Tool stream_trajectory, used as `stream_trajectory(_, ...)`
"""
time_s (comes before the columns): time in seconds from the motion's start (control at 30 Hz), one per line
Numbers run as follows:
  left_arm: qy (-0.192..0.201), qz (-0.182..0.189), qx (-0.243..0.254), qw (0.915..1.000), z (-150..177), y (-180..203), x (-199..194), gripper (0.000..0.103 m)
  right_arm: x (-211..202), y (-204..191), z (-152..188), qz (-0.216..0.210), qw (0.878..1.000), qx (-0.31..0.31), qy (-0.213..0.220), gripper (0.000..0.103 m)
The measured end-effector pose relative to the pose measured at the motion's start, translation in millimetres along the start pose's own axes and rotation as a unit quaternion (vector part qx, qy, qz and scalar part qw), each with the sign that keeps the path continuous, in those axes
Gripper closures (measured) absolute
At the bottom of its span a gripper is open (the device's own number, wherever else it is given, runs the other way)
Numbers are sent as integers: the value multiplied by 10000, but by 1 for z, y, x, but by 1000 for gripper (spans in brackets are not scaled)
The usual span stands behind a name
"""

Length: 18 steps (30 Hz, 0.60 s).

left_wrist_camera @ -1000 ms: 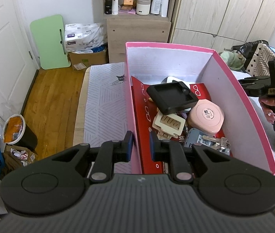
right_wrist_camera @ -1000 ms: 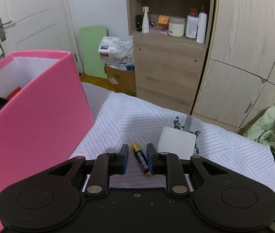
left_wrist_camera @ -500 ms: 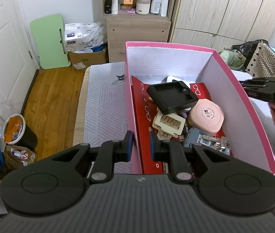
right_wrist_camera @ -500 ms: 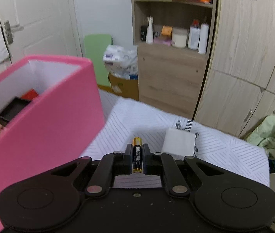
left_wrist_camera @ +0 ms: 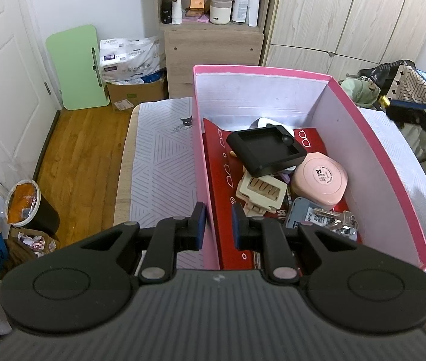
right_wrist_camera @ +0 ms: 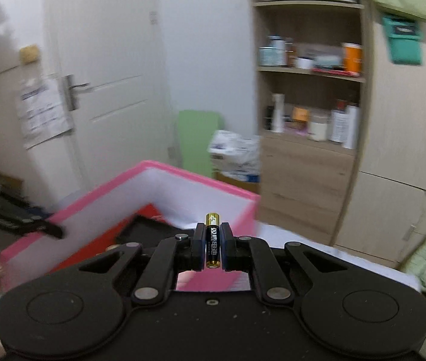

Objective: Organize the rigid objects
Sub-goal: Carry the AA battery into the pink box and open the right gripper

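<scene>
My right gripper is shut on a black and gold battery and holds it in the air above the right rim of the pink box. It also shows in the left wrist view, at the box's far right. My left gripper straddles the left wall of the pink box, one finger on each side; a gap shows between the pads and the wall. Inside lie a black tray, a pink round case, a beige clip and keys.
The box stands on a bed with a striped white cover. Wooden floor, a bin and a green board lie to the left. A shelf unit and wardrobe doors stand behind.
My right gripper closed on the battery, lifted it off the bed cover and carried it up and left over the box rim. My left gripper has stayed at the box wall.
</scene>
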<state>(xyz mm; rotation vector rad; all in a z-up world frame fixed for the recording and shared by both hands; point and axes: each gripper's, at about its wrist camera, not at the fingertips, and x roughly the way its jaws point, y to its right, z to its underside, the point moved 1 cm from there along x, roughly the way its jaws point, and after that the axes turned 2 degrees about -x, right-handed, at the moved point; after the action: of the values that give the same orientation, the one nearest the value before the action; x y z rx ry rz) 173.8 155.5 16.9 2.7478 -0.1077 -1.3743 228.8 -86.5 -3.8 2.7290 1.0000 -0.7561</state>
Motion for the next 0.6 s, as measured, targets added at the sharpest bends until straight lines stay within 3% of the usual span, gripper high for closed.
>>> stream_trajectory(0.1,0,3,-12,10000,0,0,0,87,2,-16,-3,-532,9985,-48,-144,91)
stream_trajectory(0.23,15,0,7,10000,1,-1,0,87,14,-35,-5,-1300,9891,-30,-691,91)
stream_trajectory(0.4,22,90,-39,9999,2,-2,0,86,39,-55,-4,-1262,9829,-493,-1247,91)
stream_trajectory(0.6,56,157,-27,9999,4,-3,-1,85,57,-62,6,-1442,9711,-374,-1866,91)
